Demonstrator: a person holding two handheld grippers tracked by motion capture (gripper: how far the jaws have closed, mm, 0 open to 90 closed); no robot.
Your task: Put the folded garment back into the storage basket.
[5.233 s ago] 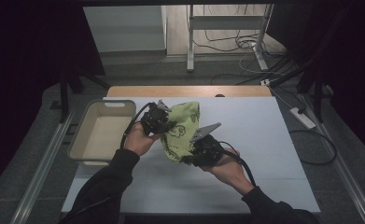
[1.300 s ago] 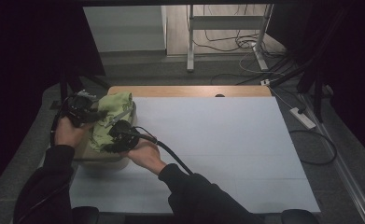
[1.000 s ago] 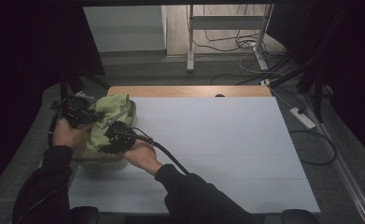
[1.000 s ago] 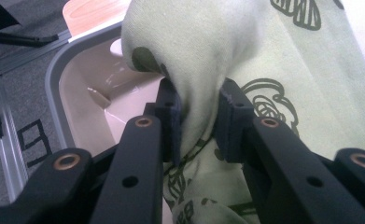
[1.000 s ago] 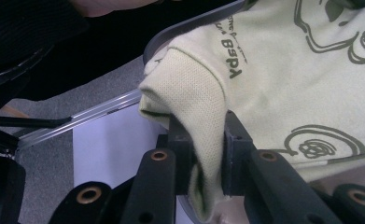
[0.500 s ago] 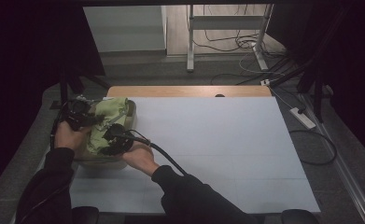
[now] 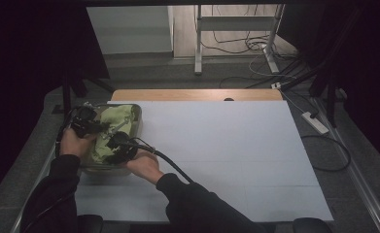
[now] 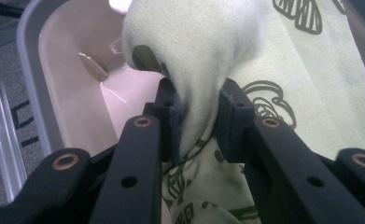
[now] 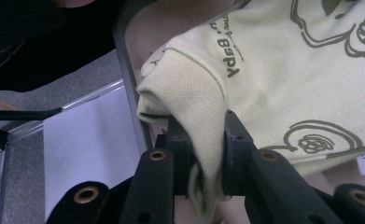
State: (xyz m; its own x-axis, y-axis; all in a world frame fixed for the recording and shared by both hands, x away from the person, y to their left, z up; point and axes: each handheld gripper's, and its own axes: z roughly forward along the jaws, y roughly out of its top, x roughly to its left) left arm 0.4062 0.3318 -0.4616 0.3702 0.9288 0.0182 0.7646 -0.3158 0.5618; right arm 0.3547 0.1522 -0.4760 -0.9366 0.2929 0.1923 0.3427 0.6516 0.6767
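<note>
Lowered into one tray (image 7: pixel 138 127): one green garment (image 7: pixel 111 127), two grippers clamping.

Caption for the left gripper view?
Left gripper pinching a fold of green cloth over the tub.

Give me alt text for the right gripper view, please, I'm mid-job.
The right gripper pinches a ribbed edge of a pale green printed garment between its two black jaws, above the rim of a beige tub. A white tabletop lies beside the tub.
</note>
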